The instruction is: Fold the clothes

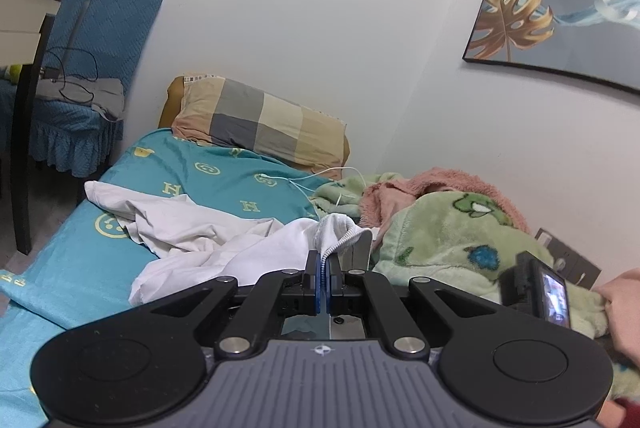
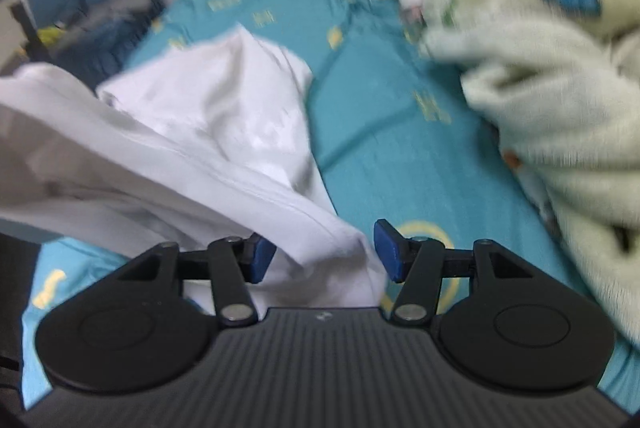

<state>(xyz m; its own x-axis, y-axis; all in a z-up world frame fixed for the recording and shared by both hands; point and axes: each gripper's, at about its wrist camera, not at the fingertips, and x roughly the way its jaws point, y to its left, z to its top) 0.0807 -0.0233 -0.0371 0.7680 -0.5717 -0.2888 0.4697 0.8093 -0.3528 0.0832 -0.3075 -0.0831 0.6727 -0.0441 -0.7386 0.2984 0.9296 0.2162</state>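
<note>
A crumpled white garment (image 1: 192, 232) lies on the teal bed sheet (image 1: 224, 180). My left gripper (image 1: 323, 268) is shut on the garment's ribbed collar edge (image 1: 344, 234) and holds it lifted. In the blurred right wrist view the white garment (image 2: 208, 116) stretches from the left down between the fingers. My right gripper (image 2: 324, 252) is open, with a fold of the garment lying between its blue pads (image 2: 388, 248). The right gripper's body (image 1: 536, 284) also shows at the right of the left wrist view.
A checked pillow (image 1: 260, 120) lies at the head of the bed. A green and pink fleece blanket (image 1: 460, 228) is heaped on the right, also in the right wrist view (image 2: 540, 88). A white cable (image 1: 320, 180) crosses the sheet. A blue-covered chair (image 1: 80, 68) and a desk stand left.
</note>
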